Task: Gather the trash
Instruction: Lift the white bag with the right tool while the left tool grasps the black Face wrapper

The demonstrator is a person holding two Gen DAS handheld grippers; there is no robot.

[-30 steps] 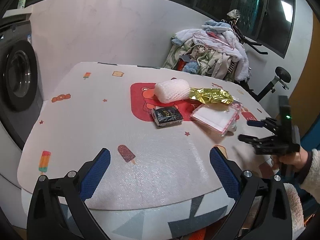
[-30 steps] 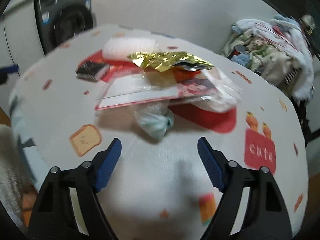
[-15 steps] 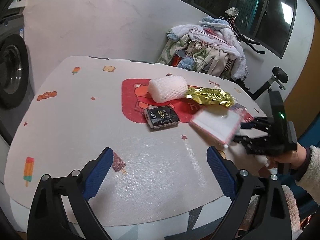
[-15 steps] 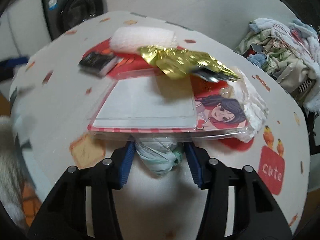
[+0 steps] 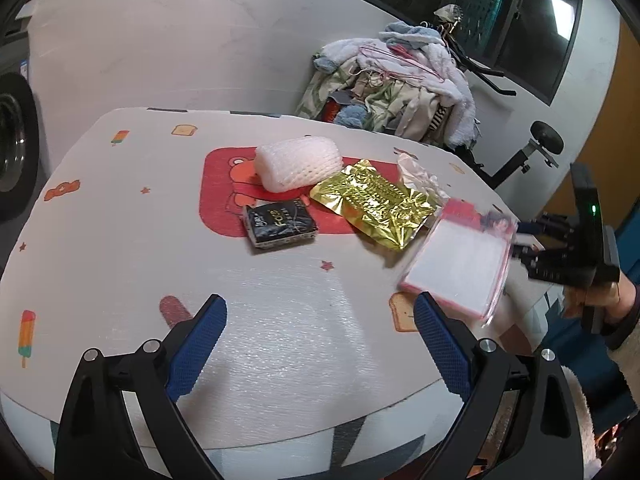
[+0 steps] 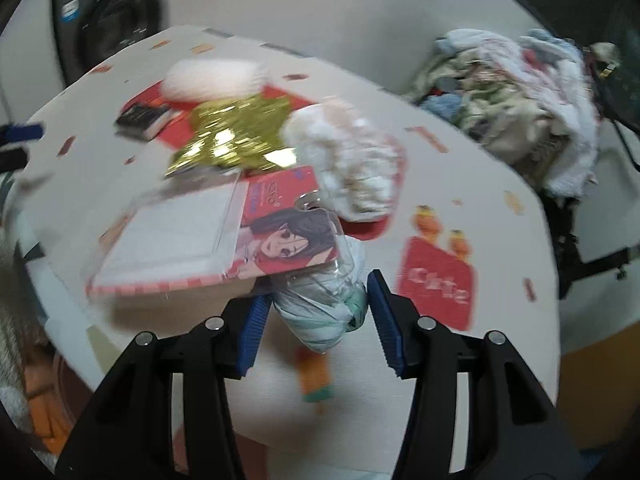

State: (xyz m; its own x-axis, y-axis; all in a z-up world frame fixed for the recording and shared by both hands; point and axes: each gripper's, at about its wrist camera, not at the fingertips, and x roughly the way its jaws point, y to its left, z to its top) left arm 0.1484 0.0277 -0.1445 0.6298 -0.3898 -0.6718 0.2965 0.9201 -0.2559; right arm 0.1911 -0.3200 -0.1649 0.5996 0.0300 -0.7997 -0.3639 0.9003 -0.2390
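My right gripper [image 6: 320, 314] is shut on a crumpled pale green wad [image 6: 324, 312], lifted off the table; the clear plastic package with a red anime card [image 6: 208, 240] rides tilted on top of it. The package [image 5: 460, 268] and right gripper [image 5: 524, 240] also show at the table's right edge in the left wrist view. My left gripper [image 5: 320, 344] is open and empty over the table's near part. On the table lie a gold foil wrapper [image 5: 376, 200], a white foam net [image 5: 298, 162], a black packet [image 5: 280, 224] and a crumpled clear bag [image 5: 418, 174].
The round table [image 5: 100, 240] has a patterned cloth. A washing machine [image 6: 108, 24] stands at the left. A pile of clothes [image 5: 400, 88] on an exercise bike stands behind the table. The table's near edge lies just under my left gripper.
My right gripper closed on the green wad and lifted it, tipping the clear package up and towards the table edge. My left gripper moved slightly forward and stayed open.
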